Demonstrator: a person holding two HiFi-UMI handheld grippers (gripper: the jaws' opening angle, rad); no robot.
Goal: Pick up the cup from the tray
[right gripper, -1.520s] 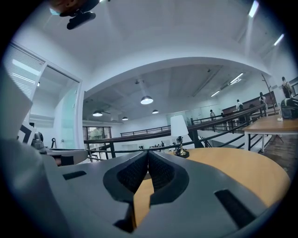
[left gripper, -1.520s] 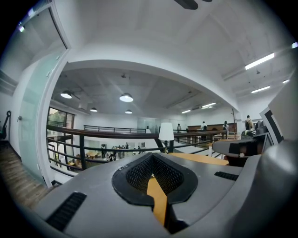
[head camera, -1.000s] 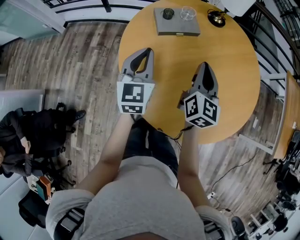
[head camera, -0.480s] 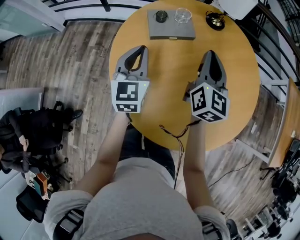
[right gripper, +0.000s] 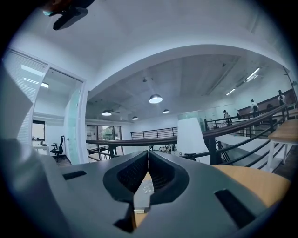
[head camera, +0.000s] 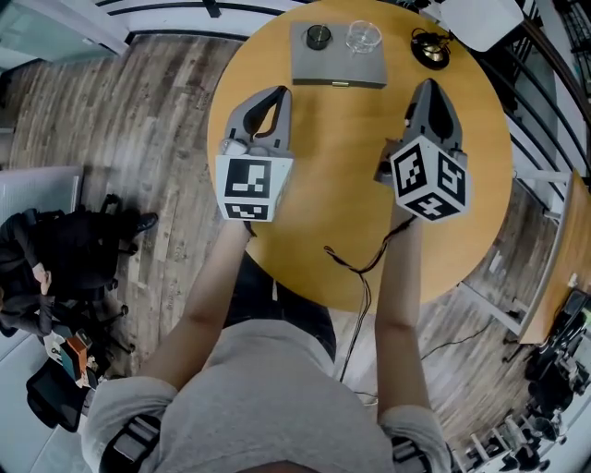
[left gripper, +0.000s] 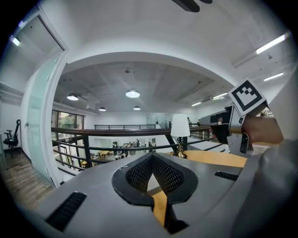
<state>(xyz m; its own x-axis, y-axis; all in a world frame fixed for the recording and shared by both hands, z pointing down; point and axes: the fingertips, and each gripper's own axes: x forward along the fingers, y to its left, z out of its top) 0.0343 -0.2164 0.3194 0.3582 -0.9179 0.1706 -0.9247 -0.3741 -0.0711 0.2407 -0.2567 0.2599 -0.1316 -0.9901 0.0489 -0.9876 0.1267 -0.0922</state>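
A grey tray [head camera: 338,66] lies at the far side of the round wooden table [head camera: 351,185]. On it stand a clear glass cup [head camera: 364,37] and, to its left, a small dark round cup [head camera: 319,37]. My left gripper [head camera: 281,92] hovers over the table's left part, shut and empty, short of the tray. My right gripper [head camera: 431,86] is shut and empty too, level with the tray's right end. In the left gripper view the left gripper [left gripper: 152,156] shows jaws meeting. In the right gripper view the right gripper [right gripper: 148,152] frames a strip of the tray [right gripper: 141,197].
A table lamp [head camera: 430,50] with a white shade [head camera: 480,18] stands right of the tray; the same lamp [left gripper: 179,135] shows in the left gripper view. A thin cable [head camera: 355,268] hangs over the near table edge. A railing [left gripper: 93,135] runs behind the table. Bags [head camera: 65,268] lie on the floor.
Both grippers have moved forward across the table toward the tray, the right one farther and to the right. Both have stayed shut.
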